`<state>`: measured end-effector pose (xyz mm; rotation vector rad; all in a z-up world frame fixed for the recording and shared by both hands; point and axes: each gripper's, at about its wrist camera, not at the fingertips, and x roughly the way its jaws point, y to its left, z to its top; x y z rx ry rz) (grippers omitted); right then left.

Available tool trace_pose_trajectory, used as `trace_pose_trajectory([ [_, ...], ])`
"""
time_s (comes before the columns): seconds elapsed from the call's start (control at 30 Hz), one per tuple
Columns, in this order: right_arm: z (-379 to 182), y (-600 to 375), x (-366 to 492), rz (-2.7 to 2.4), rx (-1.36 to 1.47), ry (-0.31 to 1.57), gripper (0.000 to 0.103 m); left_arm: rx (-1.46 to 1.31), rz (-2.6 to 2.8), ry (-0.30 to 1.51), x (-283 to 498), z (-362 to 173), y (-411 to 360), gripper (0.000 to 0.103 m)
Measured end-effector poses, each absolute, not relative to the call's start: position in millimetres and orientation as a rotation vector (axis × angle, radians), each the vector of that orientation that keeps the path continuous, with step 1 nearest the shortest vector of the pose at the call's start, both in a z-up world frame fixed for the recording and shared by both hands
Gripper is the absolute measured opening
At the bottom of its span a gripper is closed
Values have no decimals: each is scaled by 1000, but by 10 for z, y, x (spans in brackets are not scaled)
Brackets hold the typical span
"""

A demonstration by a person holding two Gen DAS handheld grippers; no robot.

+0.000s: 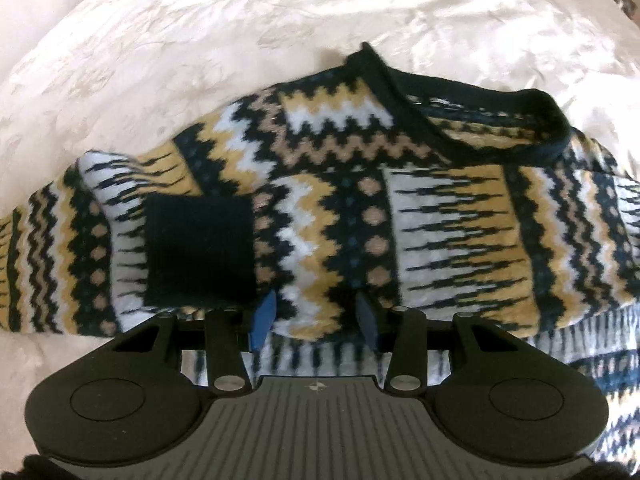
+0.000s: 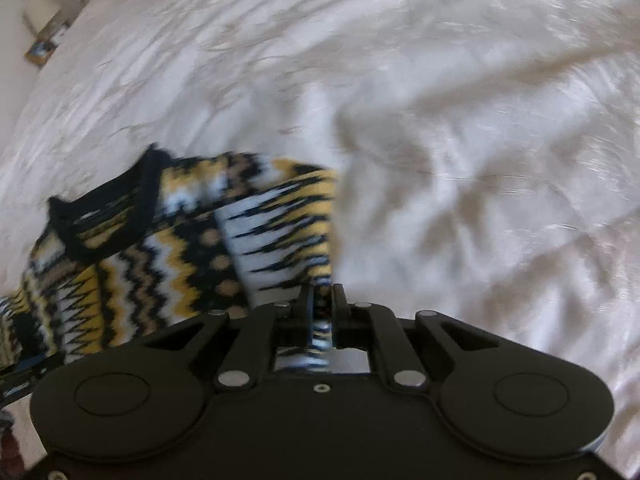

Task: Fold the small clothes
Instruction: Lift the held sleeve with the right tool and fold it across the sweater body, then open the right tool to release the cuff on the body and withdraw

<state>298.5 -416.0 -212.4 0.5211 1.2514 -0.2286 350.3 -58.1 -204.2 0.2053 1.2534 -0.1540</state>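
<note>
Sweater (image 1: 320, 184) flat on bed (image 1: 200, 20); right claw (image 2: 322, 300) pinched tight on its 3 o'clock edge for folding, left claw (image 1: 316, 316) half-open, fabric between, gripping nothing.

The sweater (image 1: 360, 200) is cut off at the left and right edges of the left wrist view. Its lower hem is hidden behind the left gripper (image 1: 316, 316). The right wrist view is motion-blurred; small objects (image 2: 44, 46) at its upper left cannot be identified.
</note>
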Motion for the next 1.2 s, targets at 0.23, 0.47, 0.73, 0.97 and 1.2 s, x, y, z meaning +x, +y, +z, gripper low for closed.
trace_pose_trajectory([
  [0.23,-1747,-4231,2800,-251,557,1090,24,273,-150,1269,3511,-2148,-725,43],
  [0.47,-1672,-3661,2654,-112,327,1164,53,254,-148,1273,3516,-2147,-763,44],
  [0.73,-1859,-3419,2369,-93,195,1233,53,178,-148,1274,3510,-2140,-611,44],
  [0.97,-2025,-3692,2464,-269,256,1201,53,144,-189,1271,3440,-2053,-630,44],
  [1.2,-1976,-3803,2342,-284,299,1240,54,163,-171,1267,3398,-2135,-669,44],
])
